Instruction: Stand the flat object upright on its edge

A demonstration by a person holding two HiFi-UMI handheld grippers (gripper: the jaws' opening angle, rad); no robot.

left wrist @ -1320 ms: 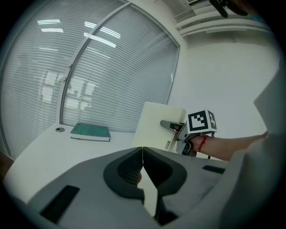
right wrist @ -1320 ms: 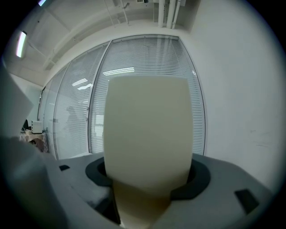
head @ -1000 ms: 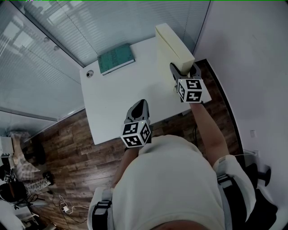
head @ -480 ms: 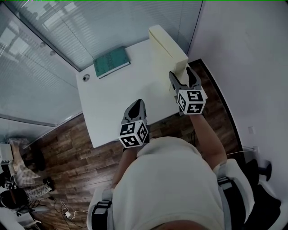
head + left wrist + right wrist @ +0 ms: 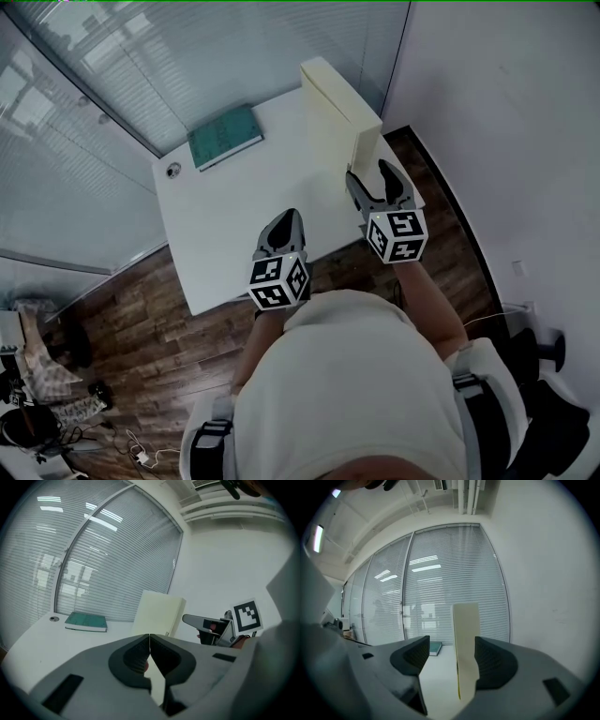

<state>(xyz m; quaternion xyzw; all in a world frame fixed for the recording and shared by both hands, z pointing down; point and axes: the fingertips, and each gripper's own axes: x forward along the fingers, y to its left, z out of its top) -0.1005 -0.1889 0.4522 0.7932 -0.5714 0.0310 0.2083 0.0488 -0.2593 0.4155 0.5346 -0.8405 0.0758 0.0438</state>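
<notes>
Slab (image 5: 330,98) stands on edge; right gripper (image 5: 369,174) gapes wide, empty; left gripper (image 5: 290,216) pinched closed.

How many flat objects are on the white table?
2: the cream slab stands upright at the right edge; the green book lies at the far left. None seems hidden.

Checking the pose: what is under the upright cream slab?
The cream slab stands on its edge on the white table; nothing else shows beneath it. The strip of tabletop right under that edge is covered.
</notes>
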